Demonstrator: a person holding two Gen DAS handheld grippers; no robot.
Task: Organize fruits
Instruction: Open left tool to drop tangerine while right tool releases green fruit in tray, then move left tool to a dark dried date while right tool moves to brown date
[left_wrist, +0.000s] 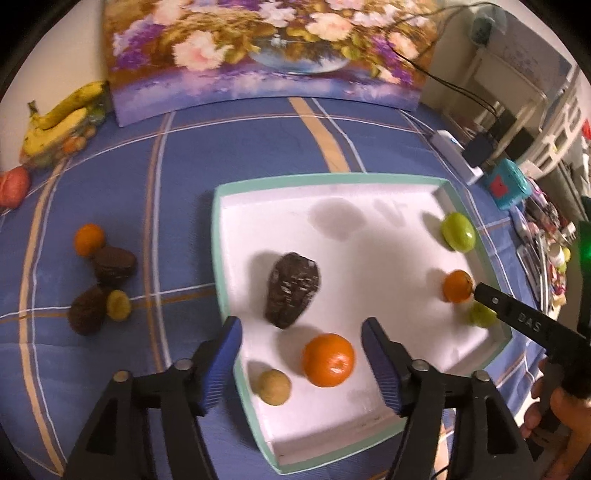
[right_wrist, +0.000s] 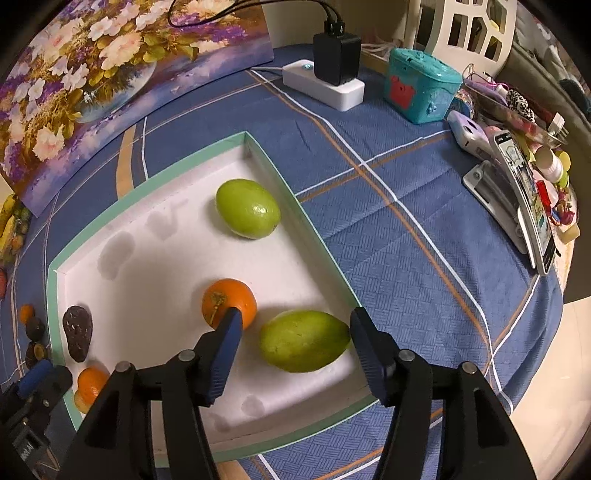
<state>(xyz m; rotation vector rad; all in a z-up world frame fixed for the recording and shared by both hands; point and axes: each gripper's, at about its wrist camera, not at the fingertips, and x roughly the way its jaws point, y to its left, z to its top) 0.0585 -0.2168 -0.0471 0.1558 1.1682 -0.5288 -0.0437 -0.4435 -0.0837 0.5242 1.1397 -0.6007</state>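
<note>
While both jaws gape, each hand-held gripper (left_wrist: 301, 334) (right_wrist: 293, 319) holds nothing.

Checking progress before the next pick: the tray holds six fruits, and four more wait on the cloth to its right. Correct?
Only the side is wrong. The four waiting fruits lie on the cloth left of the tray, as the left wrist view shows.
</note>
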